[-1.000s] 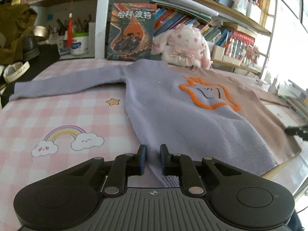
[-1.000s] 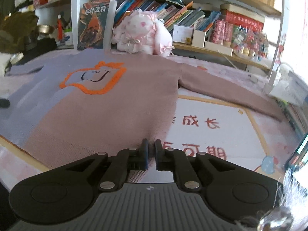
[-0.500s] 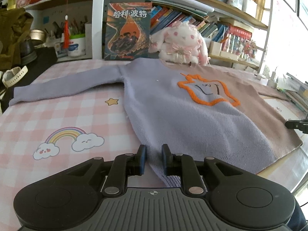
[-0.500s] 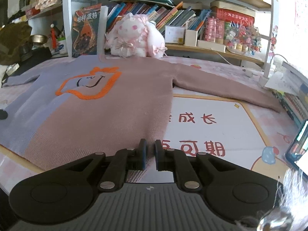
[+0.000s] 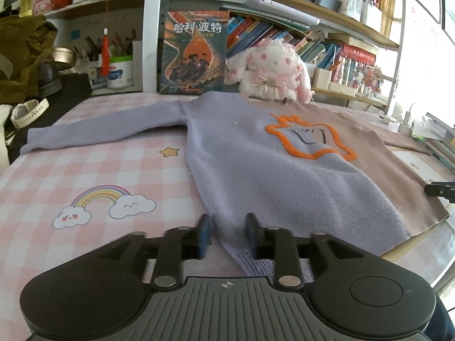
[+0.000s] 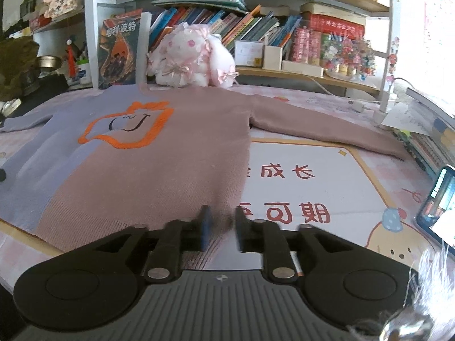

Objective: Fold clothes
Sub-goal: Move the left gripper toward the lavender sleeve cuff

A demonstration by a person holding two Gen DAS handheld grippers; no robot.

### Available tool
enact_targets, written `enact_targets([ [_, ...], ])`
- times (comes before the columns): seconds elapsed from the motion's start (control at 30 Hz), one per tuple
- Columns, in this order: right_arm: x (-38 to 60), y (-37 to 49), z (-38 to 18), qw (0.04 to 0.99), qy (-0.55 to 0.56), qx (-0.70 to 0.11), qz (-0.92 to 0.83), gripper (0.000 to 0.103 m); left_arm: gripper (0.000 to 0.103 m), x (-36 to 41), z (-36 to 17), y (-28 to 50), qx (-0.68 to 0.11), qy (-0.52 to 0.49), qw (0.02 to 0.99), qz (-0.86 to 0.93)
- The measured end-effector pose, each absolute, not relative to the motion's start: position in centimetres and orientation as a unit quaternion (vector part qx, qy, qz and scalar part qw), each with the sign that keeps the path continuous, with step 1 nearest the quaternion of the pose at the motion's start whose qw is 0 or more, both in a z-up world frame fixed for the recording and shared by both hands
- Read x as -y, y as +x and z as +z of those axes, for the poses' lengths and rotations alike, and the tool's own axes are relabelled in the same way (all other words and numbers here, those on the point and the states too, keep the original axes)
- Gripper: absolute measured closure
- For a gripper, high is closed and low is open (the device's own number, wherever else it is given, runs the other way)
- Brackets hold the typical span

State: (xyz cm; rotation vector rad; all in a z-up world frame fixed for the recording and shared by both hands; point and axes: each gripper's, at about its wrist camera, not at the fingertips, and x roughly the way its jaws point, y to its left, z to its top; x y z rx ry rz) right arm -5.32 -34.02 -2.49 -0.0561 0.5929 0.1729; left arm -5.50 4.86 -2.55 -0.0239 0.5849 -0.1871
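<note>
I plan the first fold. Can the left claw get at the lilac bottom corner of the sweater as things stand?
Probably yes. The left claw is open, its fingers either side of the sweater hem corner, with nothing between them.

Sweater [image 5: 278,176] lies flat and face up on the surface, unfolded. Two-tone knit: lilac half [image 6: 34,170] and dusty-pink half [image 6: 182,164], orange-outlined star with a smiley [image 5: 310,139] on the chest. Both sleeves spread straight out sideways, ribbed hem at the near edge.
</note>
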Motion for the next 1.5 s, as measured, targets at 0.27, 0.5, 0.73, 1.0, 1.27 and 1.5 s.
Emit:
enact_targets([
  [0.27,32.5,-5.2,-1.4,0.962,-0.03,-0.253,0.097,0.034,0.032,-4.3,-0.7,-5.6,-0.229,0.004,0.969,-0.089],
  [0.5,30.2,-4.3,-0.3,0.968,-0.054,-0.22,0.108,0.02,0.022,-5.0,-0.3,-4.8,-0.211,0.01,0.974,-0.076],
  [0.73,27.7,-2.1,-0.2,0.968,-0.087,-0.206,0.115,0.01,0.02,-7.4,-0.5,-3.8,-0.207,0.009,0.977,-0.046],
  [1.0,26.2,0.5,-0.6,0.968,-0.081,-0.204,0.119,0.01,0.019,-11.1,0.6,-1.3,-0.187,0.004,0.982,0.005],
  [1.27,25.7,2.4,-1.2,0.967,-0.07,-0.21,0.124,0.01,0.019,-15.2,0.2,2.0,-0.201,-0.039,0.978,0.047],
  [1.5,25.3,3.9,-1.6,0.965,-0.063,-0.217,0.13,0.009,0.019,-18.8,-0.8,4.5,-0.226,-0.097,0.966,0.084],
])
